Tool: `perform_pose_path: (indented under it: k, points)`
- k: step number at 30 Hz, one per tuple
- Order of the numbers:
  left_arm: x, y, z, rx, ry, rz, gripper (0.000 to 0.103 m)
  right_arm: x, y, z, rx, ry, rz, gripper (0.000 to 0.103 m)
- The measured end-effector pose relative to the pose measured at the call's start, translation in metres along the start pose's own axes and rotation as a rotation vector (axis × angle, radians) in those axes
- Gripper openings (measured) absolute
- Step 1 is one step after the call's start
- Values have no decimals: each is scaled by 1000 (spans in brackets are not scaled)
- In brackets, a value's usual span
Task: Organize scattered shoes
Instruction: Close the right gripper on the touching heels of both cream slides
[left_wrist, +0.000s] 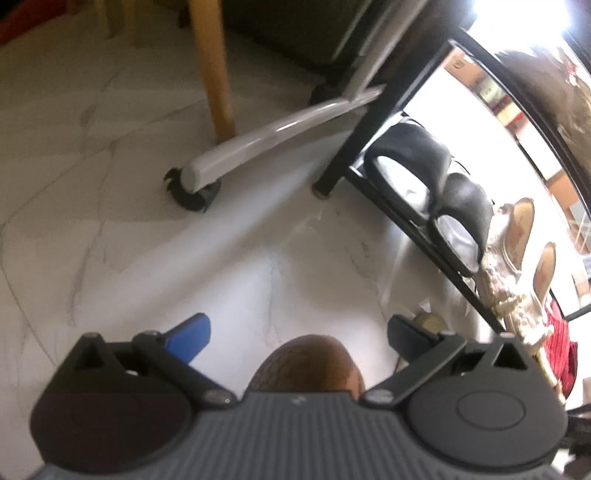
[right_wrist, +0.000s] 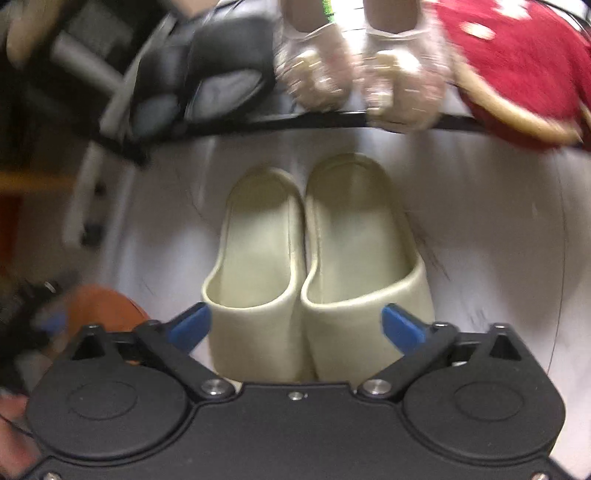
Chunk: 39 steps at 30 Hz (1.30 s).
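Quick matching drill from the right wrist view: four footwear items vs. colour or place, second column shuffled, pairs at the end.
Items:
1. cream slippers
2. red slipper
3. black shoes
4. clear jewelled sandals

Descriptions:
A. rack, far right
B. floor, in front of the rack
C. rack, left side
D. rack, middle

Pairs: 1-B, 2-A, 3-C, 4-D
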<state>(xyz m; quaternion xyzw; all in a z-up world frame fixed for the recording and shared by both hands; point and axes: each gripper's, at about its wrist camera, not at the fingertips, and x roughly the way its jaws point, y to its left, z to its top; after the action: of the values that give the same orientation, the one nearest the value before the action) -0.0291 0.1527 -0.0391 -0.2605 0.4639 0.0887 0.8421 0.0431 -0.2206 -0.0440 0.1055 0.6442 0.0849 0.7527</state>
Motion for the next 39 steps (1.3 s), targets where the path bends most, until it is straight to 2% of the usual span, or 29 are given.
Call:
perform_pose_path:
  k: [2, 4, 9, 10, 12, 17, 19, 27, 29, 32, 33, 39]
  points:
    - [0, -2, 0, 14, -1, -5, 102, 8, 7, 12, -3, 19, -30, 78]
    - [1, -3, 0, 16, 2, -9, 102, 13, 12, 21, -8, 31, -46, 62]
    - [3, -2, 1, 4, 16, -21, 102, 23, 20, 39, -21, 99, -94, 61]
    - [3, -2, 1, 2, 18, -24, 102, 26, 24, 40, -26, 107, -100, 55]
    - [4, -3, 1, 4, 22, -32, 102, 34, 30, 41, -45, 141, -135, 52]
    - [2, -4, 1, 9, 21, -49, 102, 53, 43, 45, -79, 205, -207, 50]
    - [2, -4, 1, 7, 21, -54, 102, 62, 47, 49, -74, 247, -236, 44]
    - [4, -4, 2, -2, 33, -74, 102, 94, 61, 45, -93, 356, -324, 42]
    - [5, -4, 2, -3, 35, -77, 102, 99, 61, 41, -88, 357, -338, 40]
    - [7, -3, 2, -9, 42, -76, 102, 95, 64, 37, -98, 337, -339, 26]
    - [7, -3, 3, -12, 42, -76, 102, 92, 64, 34, -110, 323, -345, 18]
    - [7, -2, 3, -22, 41, -71, 102, 69, 61, 8, -132, 237, -371, 15]
